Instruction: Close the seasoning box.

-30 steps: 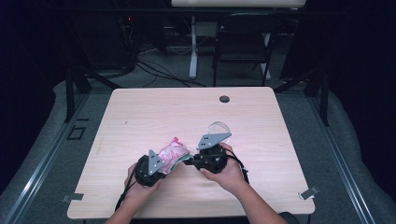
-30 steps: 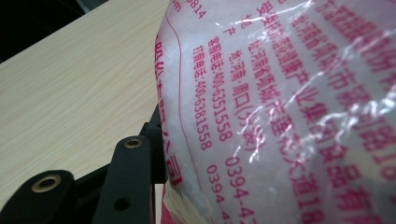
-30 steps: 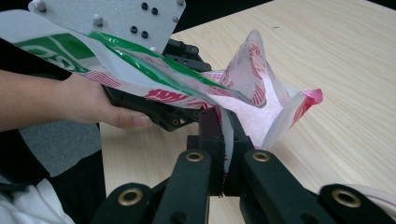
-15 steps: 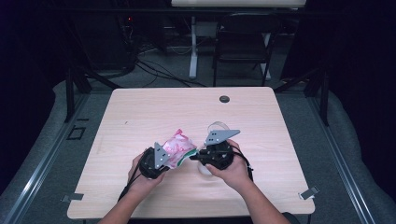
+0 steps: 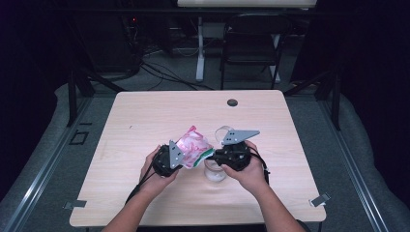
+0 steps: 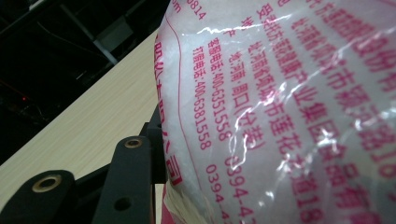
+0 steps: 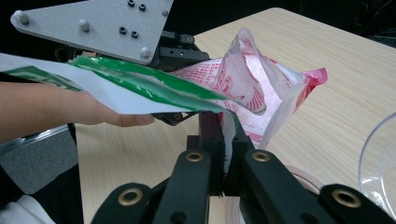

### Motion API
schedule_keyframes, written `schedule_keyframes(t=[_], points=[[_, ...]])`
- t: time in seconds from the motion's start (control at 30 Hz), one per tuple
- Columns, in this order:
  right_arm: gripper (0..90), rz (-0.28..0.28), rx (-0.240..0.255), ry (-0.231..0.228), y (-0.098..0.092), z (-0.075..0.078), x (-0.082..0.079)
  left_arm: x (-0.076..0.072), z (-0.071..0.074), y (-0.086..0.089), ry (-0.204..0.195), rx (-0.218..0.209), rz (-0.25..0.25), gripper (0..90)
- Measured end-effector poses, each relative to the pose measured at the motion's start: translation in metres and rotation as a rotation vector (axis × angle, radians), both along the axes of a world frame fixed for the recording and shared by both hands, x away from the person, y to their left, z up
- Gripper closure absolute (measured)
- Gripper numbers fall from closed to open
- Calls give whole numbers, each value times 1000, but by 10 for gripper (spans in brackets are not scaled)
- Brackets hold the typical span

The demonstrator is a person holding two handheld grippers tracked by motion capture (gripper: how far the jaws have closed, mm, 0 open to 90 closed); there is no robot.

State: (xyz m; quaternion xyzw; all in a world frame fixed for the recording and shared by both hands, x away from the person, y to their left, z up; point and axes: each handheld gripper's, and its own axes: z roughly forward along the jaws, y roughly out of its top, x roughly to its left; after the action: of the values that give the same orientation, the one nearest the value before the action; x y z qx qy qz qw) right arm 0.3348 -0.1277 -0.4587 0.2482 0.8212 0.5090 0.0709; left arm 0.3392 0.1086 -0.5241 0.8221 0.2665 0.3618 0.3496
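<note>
Here the bag (image 5: 193, 149) hangs above the desk's (image 5: 145, 121) near middle, gripped on its left by the left gripper (image 5: 180, 158); the right gripper's (image 5: 212, 155) fingers pinch its green edge, with a glass (image 5: 215, 170) beneath.

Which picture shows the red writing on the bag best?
The left gripper view: the bag sits so close that the red print is readable. The right gripper view shows it smaller and crumpled; the high view shows a pink blur.

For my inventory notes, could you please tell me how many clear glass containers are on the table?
1: a clear glass container stands near the table's front edge, below the pink-printed bag and partly covered by the right hand; others could be hidden.
</note>
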Motion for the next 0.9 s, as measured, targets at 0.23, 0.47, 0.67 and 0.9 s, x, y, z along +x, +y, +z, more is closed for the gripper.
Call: schedule_keyframes(t=[0.23,0.47,0.67,0.9], points=[[900,-8,-17,-8,-1,-2,1,1,-2,-1,-8,18,2,576],[900,-7,-19,-11,-2,-2,1,0,0,-3,-21,33,6,577],[900,-6,-7,-8,-4,-1,1,0,4,-5,-45,63,5,577],[900,-10,-8,-11,-6,-1,2,0,7,-7,-68,88,9,577]])
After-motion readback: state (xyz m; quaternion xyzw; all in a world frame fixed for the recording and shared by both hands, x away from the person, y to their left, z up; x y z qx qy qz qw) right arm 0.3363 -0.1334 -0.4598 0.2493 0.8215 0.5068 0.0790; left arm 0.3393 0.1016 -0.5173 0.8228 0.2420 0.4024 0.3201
